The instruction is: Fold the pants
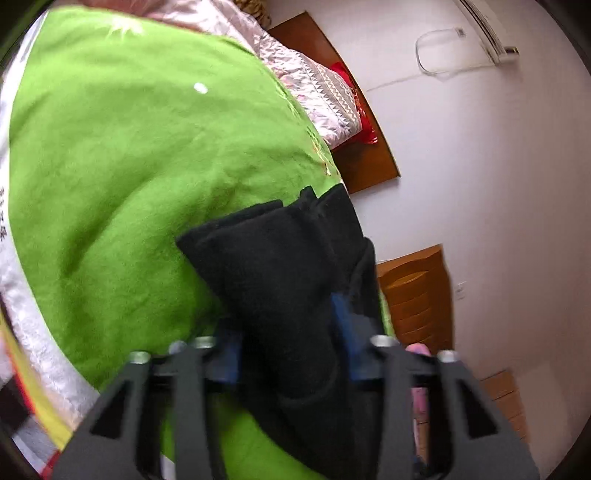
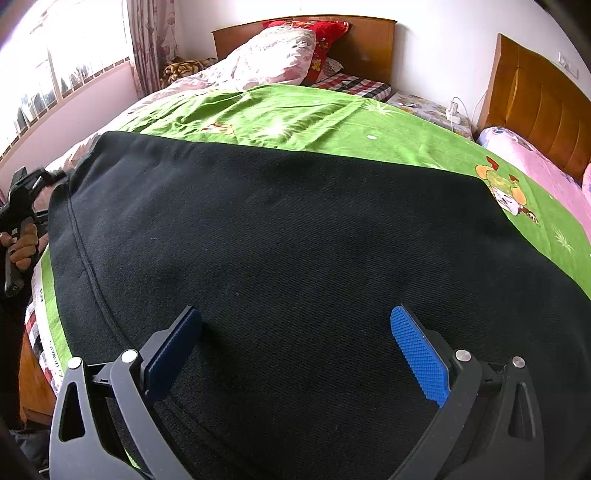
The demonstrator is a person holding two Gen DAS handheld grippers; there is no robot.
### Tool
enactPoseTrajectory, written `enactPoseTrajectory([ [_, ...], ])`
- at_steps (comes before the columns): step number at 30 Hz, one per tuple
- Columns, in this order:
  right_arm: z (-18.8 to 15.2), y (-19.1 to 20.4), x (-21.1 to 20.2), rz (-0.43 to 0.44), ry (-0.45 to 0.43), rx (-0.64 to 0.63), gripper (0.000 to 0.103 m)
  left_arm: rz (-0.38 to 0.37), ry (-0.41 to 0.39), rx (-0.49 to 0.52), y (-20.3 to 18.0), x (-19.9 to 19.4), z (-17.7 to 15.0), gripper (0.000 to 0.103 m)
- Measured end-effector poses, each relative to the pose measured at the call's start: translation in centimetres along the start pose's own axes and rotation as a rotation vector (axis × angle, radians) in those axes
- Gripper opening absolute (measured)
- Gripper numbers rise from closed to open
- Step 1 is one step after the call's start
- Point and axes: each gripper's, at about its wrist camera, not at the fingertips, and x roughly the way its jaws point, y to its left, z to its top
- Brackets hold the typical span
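The black pants (image 2: pixel 295 240) lie spread flat on a green bed cover (image 2: pixel 314 114). My right gripper (image 2: pixel 295 321) is open, its blue pads (image 2: pixel 417 354) hovering just over the near part of the pants. My left gripper (image 1: pixel 291 325) is shut on a thick bunch of the black pants (image 1: pixel 280 258), with the folded fabric rising between the fingers over the green cover (image 1: pixel 129 166). The left gripper also shows at the left edge of the right wrist view (image 2: pixel 22 214), held in a hand at the pants' left end.
A wooden headboard (image 2: pixel 369 40) with a red pillow (image 2: pixel 314 33) and a pale quilt (image 2: pixel 266 62) stands behind. A second bed with a pink sheet (image 2: pixel 546 170) lies to the right. A window (image 2: pixel 55 66) is at left. A wooden nightstand (image 1: pixel 417 291) stands by the wall.
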Motion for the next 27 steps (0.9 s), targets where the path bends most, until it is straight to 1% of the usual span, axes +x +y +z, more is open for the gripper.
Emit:
enactPoseTrajectory([
  [1, 0.0, 0.0, 0.0, 0.003, -0.001, -0.001, 0.099, -0.002, -0.020, -0.002, 0.0, -0.5, 0.0, 0.018],
  [2, 0.0, 0.0, 0.0, 0.005, -0.001, -0.001, 0.099, 0.003, -0.051, -0.001, -0.3, -1.4, -0.1, 0.012],
  [3, 0.0, 0.1, 0.0, 0.007, -0.003, 0.000, 0.099, 0.005, -0.073, 0.002, -0.8, -2.1, -0.2, 0.011],
  [5, 0.0, 0.0, -0.1, 0.014, -0.007, -0.001, 0.099, 0.032, -0.129, 0.044, -3.1, -3.4, -0.7, 0.011],
  [7, 0.0, -0.4, -0.4, 0.038, -0.032, 0.019, 0.099, 0.087, -0.180, 0.159, -7.4, -4.5, -1.4, 0.011],
  [8, 0.0, -1.0, -0.9, 0.061, -0.064, 0.053, 0.099, 0.111, -0.200, 0.225, -9.9, -4.8, -2.0, 0.011],
  [9, -0.1, -1.7, -1.6, 0.091, -0.099, 0.093, 0.099, 0.137, -0.223, 0.336, -13.7, -4.9, -3.1, 0.011],
  [10, -0.2, -2.4, -2.2, 0.117, -0.133, 0.129, 0.099, 0.153, -0.235, 0.432, -16.6, -5.0, -4.4, 0.011],
  [11, -0.4, -4.0, -3.4, 0.167, -0.201, 0.204, 0.099, 0.172, -0.244, 0.539, -19.6, -4.8, -6.0, 0.011],
  [12, -0.7, -5.2, -4.2, 0.202, -0.249, 0.265, 0.099, 0.197, -0.255, 0.678, -23.3, -4.3, -8.6, 0.011],
  [14, -1.6, -8.0, -5.8, 0.271, -0.332, 0.410, 0.099, 0.218, -0.254, 0.876, -28.4, -2.6, -13.2, 0.011],
  [15, -2.4, -9.7, -6.5, 0.306, -0.371, 0.503, 0.099, 0.225, -0.240, 0.992, -30.8, -1.5, -16.5, 0.011],
  [16, -3.1, -11.1, -7.2, 0.329, -0.399, 0.570, 0.099, 0.229, -0.222, 1.085, -32.4, -0.4, -19.6, 0.011],
  [17, -3.7, -12.3, -7.8, 0.341, -0.425, 0.620, 0.099, 0.228, -0.201, 1.145, -33.3, 0.6, -21.8, 0.011],
  [19, -5.3, -14.5, -9.5, 0.322, -0.476, 0.704, 0.099, 0.235, -0.105, 1.316, -34.3, 3.8, -28.6, 0.011],
  [20, -5.9, -15.3, -10.2, 0.301, -0.496, 0.727, 0.099, 0.241, -0.073, 1.369, -34.0, 4.7, -30.9, 0.012],
  [21, -6.7, -16.1, -11.1, 0.273, -0.518, 0.747, 0.099, 0.251, 0.003, 1.453, -33.2, 6.7, -34.3, 0.012],
  [22, -7.2, -16.7, -11.7, 0.250, -0.529, 0.757, 0.099, 0.258, 0.092, 1.518, -32.2, 8.4, -37.1, 0.016],
  [23, -7.7, -17.1, -12.2, 0.230, -0.529, 0.763, 0.099, 0.246, 0.195, 1.575, -31.0, 9.8, -39.7, 0.021],
  [24, -8.2, -17.5, -12.6, 0.205, -0.522, 0.770, 0.099, 0.229, 0.265, 1.606, -29.8, 10.4, -41.5, 0.024],
  [25, -8.7, -17.8, -12.9, 0.188, -0.517, 0.774, 0.099, 0.226, 0.291, 1.641, -29.2, 10.6, -42.9, 0.044],
  [26, -9.2, -17.9, -13.2, 0.175, -0.512, 0.772, 0.099, 0.213, 0.268, 1.691, -28.7, 10.0, -44.1, 0.063],
  [27, -9.6, -18.1, -13.2, 0.169, -0.509, 0.769, 0.099, 0.156, 0.244, 1.748, -28.5, 8.4, -45.2, 0.068],
])
